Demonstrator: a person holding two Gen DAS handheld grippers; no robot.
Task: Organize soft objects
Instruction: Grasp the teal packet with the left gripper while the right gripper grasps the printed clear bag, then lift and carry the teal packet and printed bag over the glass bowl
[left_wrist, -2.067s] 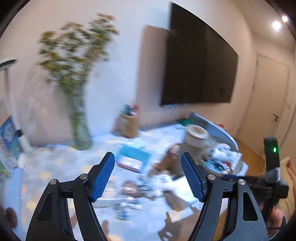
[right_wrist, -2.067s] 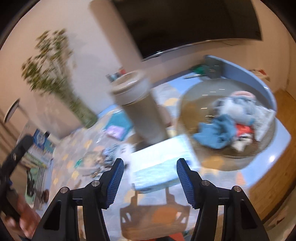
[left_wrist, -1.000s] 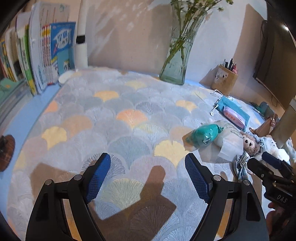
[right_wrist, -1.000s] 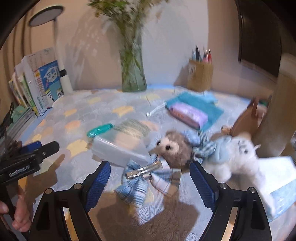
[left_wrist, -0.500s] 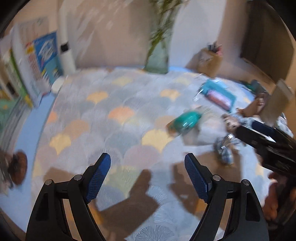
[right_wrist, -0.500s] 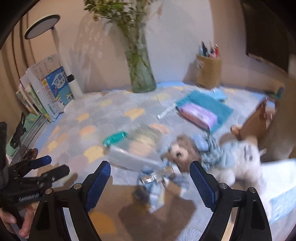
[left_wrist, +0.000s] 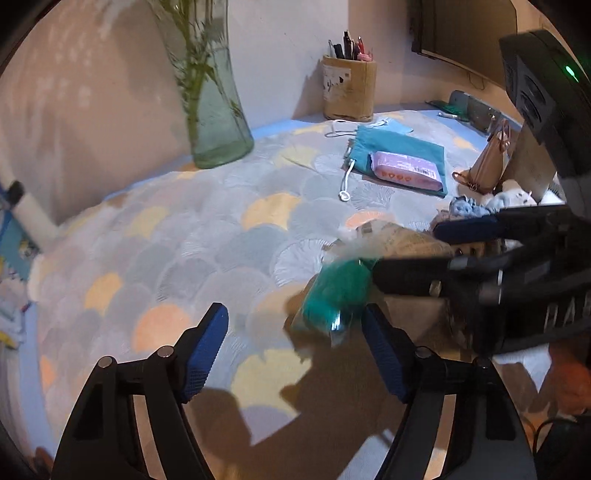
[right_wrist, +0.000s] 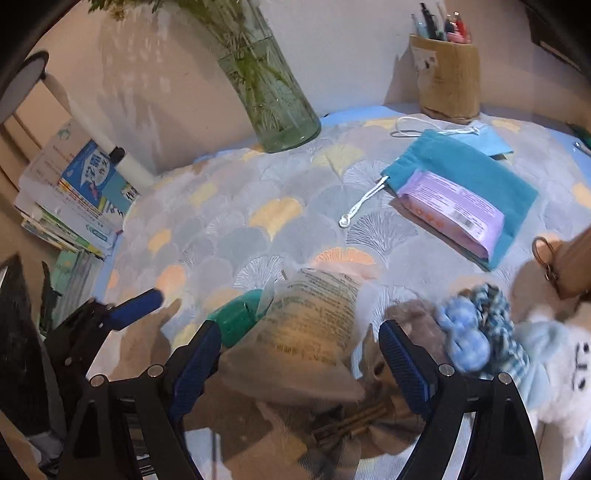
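The clear plastic pouch with a teal item inside lies directly between the pads of the right gripper, its long axis running forward and away from them. This gripper is spread wide and presses on nothing. The left gripper has just been closing a little, with nothing between its pads; the pouch's teal end lies just ahead of its right pad. I judge the right hand is nearer.

Right gripper body: pale letters "HA", rest cut off. Purple pack: barcode, print too small to read. Clear bag: text lines blurred. Books (desk's left edge): characters illegible.
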